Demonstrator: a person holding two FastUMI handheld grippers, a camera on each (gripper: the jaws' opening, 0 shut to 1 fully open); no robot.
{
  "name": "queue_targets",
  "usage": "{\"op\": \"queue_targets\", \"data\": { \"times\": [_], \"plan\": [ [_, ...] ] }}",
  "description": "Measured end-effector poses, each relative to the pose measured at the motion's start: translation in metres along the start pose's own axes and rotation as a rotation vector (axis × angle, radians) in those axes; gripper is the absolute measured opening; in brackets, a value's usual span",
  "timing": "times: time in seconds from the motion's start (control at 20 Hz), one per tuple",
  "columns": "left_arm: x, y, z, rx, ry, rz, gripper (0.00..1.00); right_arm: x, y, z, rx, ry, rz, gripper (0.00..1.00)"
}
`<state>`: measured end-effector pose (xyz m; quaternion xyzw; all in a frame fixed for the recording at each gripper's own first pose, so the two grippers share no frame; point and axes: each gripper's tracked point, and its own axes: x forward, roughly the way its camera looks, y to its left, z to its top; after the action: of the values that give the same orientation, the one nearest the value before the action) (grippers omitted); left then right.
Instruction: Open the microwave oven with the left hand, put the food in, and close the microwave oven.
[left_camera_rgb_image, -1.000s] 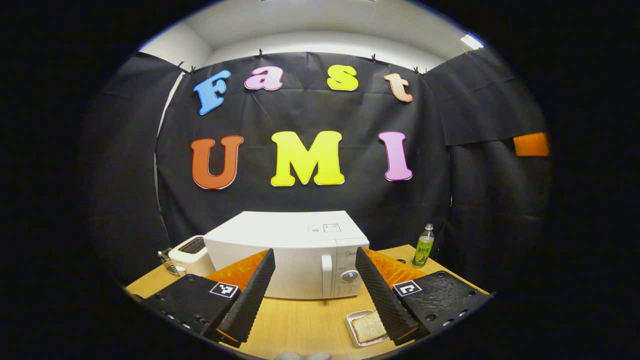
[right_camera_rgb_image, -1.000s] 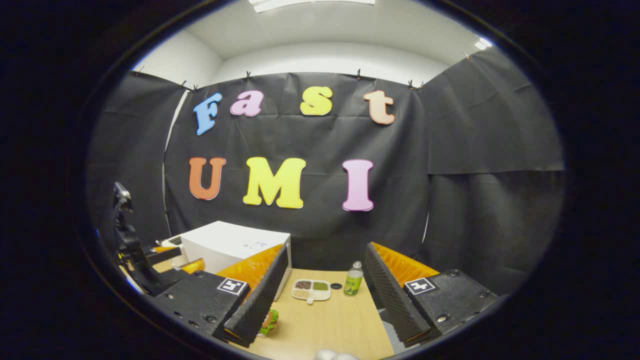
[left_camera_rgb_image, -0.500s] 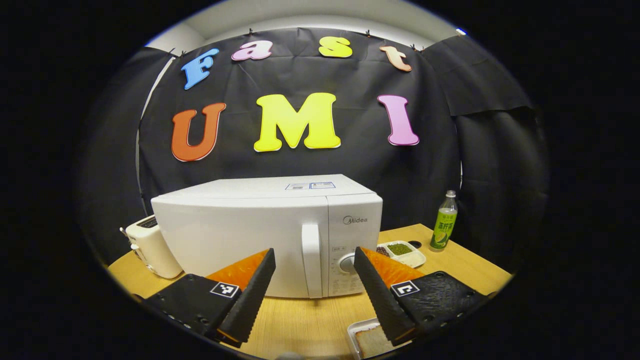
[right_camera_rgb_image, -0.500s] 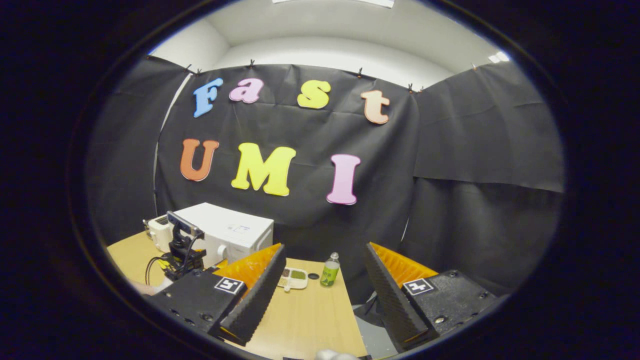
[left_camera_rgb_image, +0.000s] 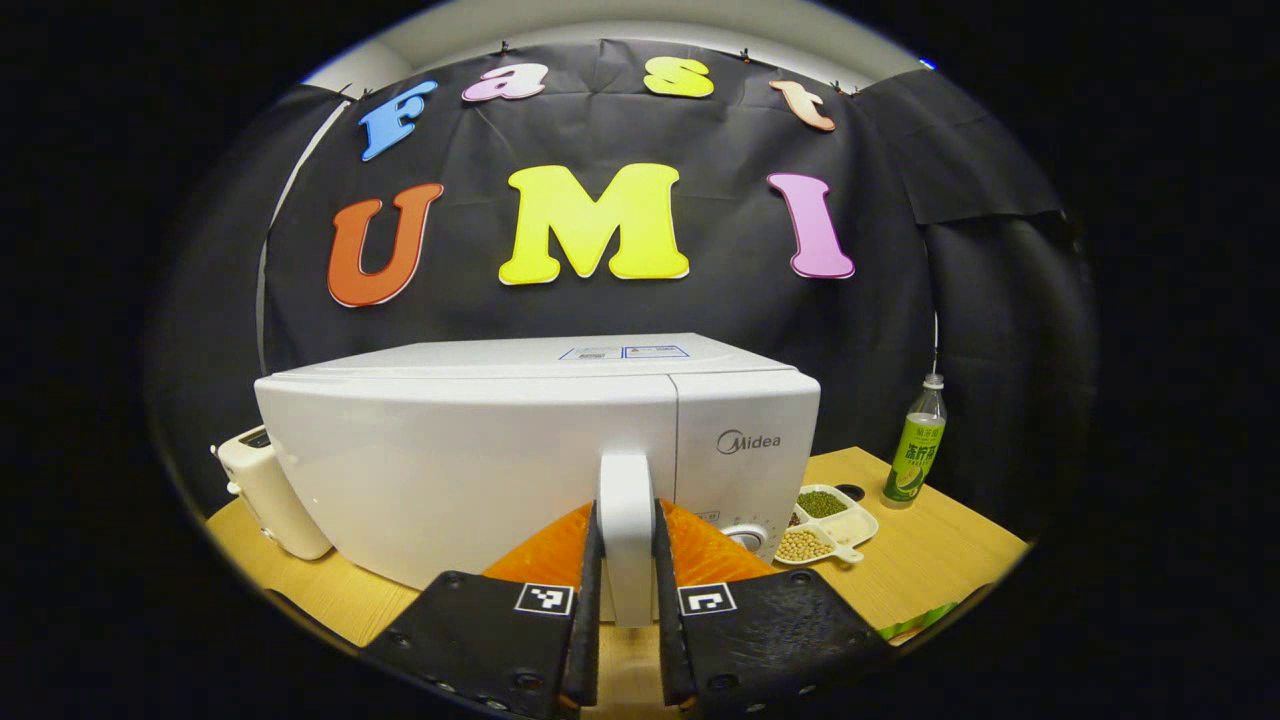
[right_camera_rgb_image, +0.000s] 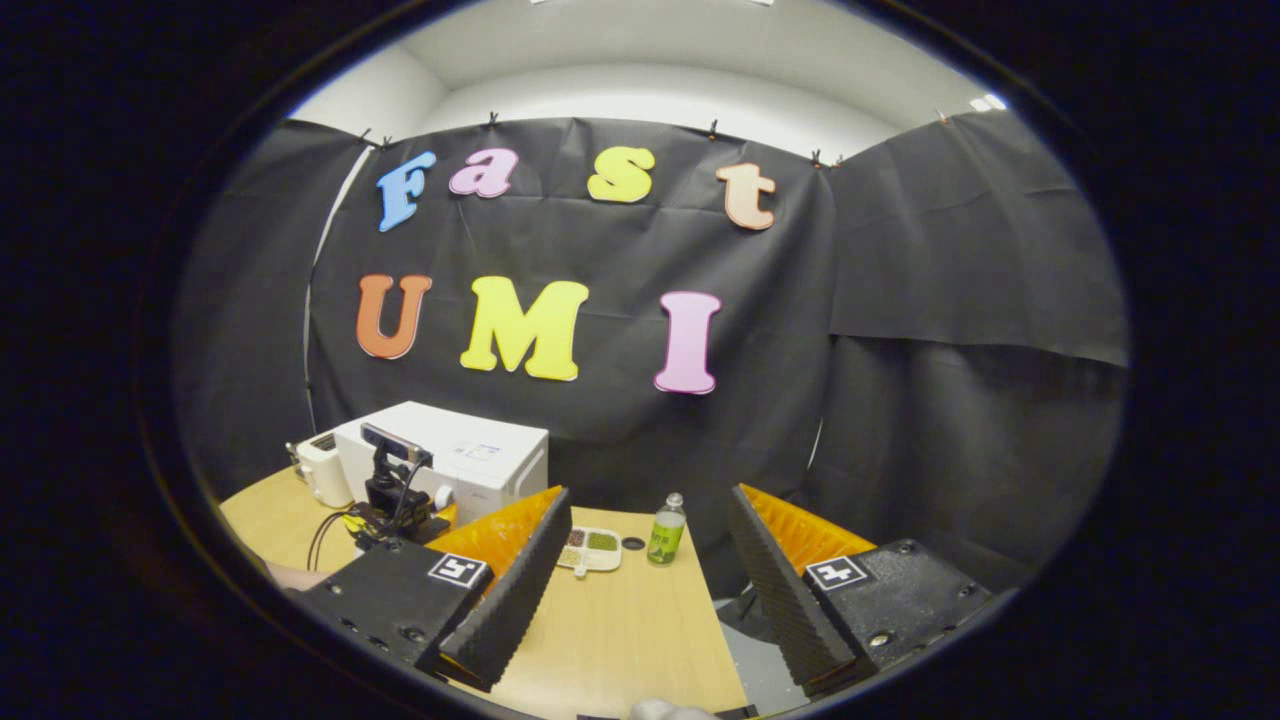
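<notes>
So the light wooden table (left_camera_rgb_image: 930, 560) carries everything here. Biggest thing on it is the boxy white microwave oven (left_camera_rgb_image: 480, 450), sitting toward the back with its door closed. In the right claw view you can see it off to the left (right_camera_rgb_image: 470, 455), well apart from that claw.

Left of the microwave, just beside it, there's a small cream toaster (left_camera_rgb_image: 265, 490). Over on the right near the table's far edge stands a clear plastic bottle with a green label (left_camera_rgb_image: 915, 450), upright. Between the bottle and the microwave's front corner is a white divided dish of beans and grains (left_camera_rgb_image: 830, 515), lying flat.

The microwave's white vertical door handle (left_camera_rgb_image: 626, 500) is where the action is: the left claw (left_camera_rgb_image: 627, 600) is clenched on it, one finger pressing each side of the bar, low down on the handle. The round control knob (left_camera_rgb_image: 745, 537) sits just right of that.

The right claw (right_camera_rgb_image: 650, 590) is spread wide, holding nothing, hovering above bare tabletop with the dish and bottle farther ahead between its fingers. Can't make out the food from here.
</notes>
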<state>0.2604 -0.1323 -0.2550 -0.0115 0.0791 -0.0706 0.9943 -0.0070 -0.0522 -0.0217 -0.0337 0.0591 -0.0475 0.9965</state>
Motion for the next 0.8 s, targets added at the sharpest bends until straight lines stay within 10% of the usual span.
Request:
{"op": "queue_targets", "data": {
  "times": [0.2, 0.8],
  "plan": [
    [-0.003, 0.0, 0.0, -0.023, 0.007, -0.025, 0.02, 0.008, 0.005, -0.002, 0.015, 0.006, 0.012, 0.96],
    [-0.048, 0.005, -0.006, -0.027, 0.007, -0.055, 0.01, 0.018, 0.021, -0.004, -0.016, -0.002, 0.071, 0.96]
  ]
}}
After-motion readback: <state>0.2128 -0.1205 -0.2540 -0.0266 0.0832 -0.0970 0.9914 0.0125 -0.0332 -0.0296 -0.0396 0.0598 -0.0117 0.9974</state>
